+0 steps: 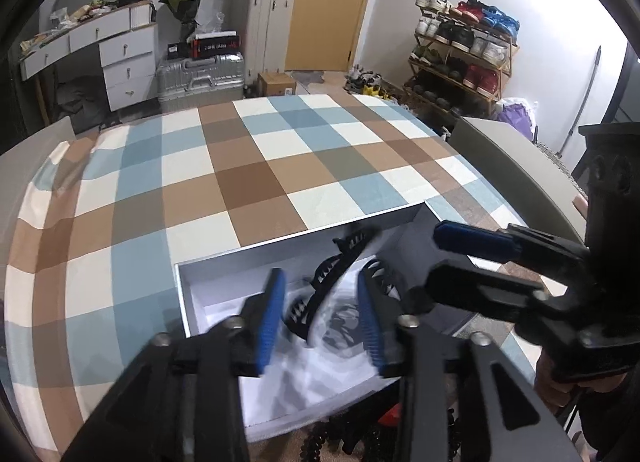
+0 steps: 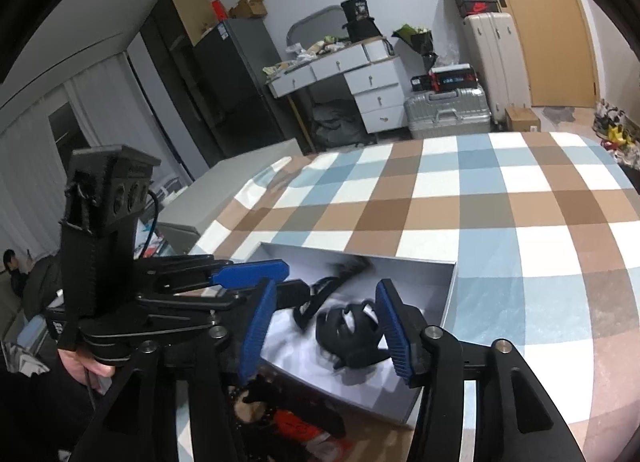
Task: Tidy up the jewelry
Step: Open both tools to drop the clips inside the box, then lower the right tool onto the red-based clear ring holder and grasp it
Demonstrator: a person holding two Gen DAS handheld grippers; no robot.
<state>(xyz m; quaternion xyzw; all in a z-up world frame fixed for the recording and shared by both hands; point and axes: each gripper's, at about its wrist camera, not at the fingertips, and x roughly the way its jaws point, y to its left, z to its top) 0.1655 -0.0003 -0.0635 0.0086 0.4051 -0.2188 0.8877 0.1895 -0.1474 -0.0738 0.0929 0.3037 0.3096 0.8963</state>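
A white open box (image 1: 296, 240) (image 2: 450, 294) sits on the checked tablecloth near the front edge. Black hair claws (image 1: 344, 262) (image 2: 352, 326) lie inside it on white paper, blurred. My left gripper (image 1: 320, 318) is open above the box, nothing between its blue pads. It shows in the right wrist view (image 2: 256, 274) at the left. My right gripper (image 2: 320, 326) is open over the box, astride a black claw without closing on it. It also shows in the left wrist view (image 1: 472, 246) at the right.
The checked tablecloth (image 1: 248, 166) covers the table. An orange and black item (image 2: 296, 426) lies in front of the box. A grey chair back (image 1: 516, 166) stands right of the table. Suitcases (image 1: 200, 78), a shoe rack (image 1: 464, 46) and a drawer desk stand behind.
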